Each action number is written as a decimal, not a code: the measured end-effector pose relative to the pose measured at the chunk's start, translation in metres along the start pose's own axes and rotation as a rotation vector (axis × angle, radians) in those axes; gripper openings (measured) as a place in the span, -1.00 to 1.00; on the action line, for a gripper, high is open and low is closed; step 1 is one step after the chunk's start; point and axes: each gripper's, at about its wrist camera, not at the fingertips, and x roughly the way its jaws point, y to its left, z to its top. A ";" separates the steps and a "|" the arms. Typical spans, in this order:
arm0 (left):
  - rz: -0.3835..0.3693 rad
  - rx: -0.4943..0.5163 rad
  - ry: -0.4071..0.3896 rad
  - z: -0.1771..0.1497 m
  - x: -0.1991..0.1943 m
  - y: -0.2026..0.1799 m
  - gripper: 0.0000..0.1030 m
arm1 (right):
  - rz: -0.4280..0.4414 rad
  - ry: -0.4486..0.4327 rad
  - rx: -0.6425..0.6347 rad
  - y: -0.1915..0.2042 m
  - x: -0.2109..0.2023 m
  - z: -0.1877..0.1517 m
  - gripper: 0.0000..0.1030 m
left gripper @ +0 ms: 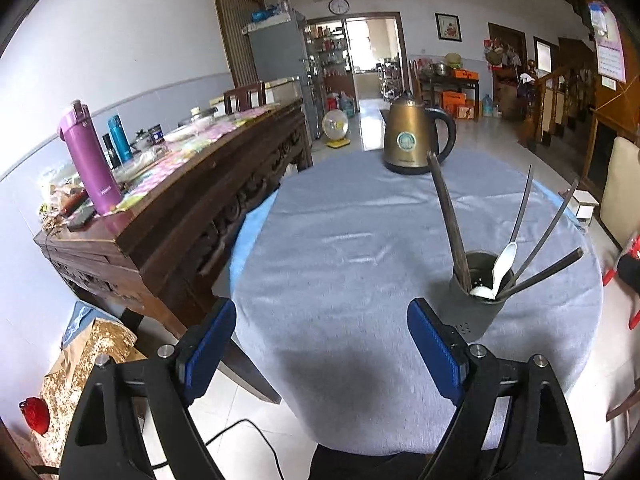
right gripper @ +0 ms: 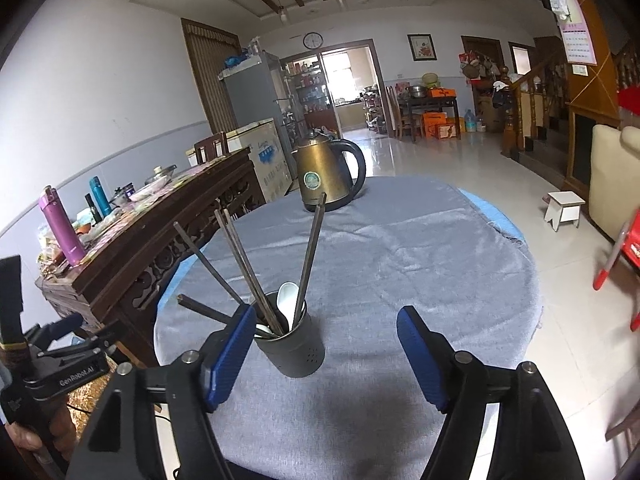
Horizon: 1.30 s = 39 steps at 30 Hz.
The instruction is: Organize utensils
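Observation:
A dark grey utensil holder (left gripper: 478,312) (right gripper: 294,348) stands on the grey cloth of the round table (left gripper: 340,248) (right gripper: 400,260). Several dark chopsticks (left gripper: 448,216) (right gripper: 240,264) and a white spoon (left gripper: 498,276) (right gripper: 286,300) stand in it, leaning outward. My left gripper (left gripper: 322,346) is open and empty, with the holder just beyond its right finger. My right gripper (right gripper: 326,354) is open and empty, with the holder just ahead, near its left finger (right gripper: 230,360). The left gripper's body (right gripper: 60,368) shows at the lower left of the right wrist view.
A brass-coloured kettle (left gripper: 412,136) (right gripper: 326,176) stands at the table's far edge. A dark wooden sideboard (left gripper: 172,208) (right gripper: 152,236) with a purple flask (left gripper: 88,160) (right gripper: 62,232) runs along the left. A small white stool (right gripper: 564,208) and red chair (right gripper: 620,256) stand to the right.

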 end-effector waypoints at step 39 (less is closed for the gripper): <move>-0.007 -0.022 -0.008 -0.006 -0.001 -0.002 0.70 | 0.014 0.108 -0.056 0.028 0.009 -0.018 0.54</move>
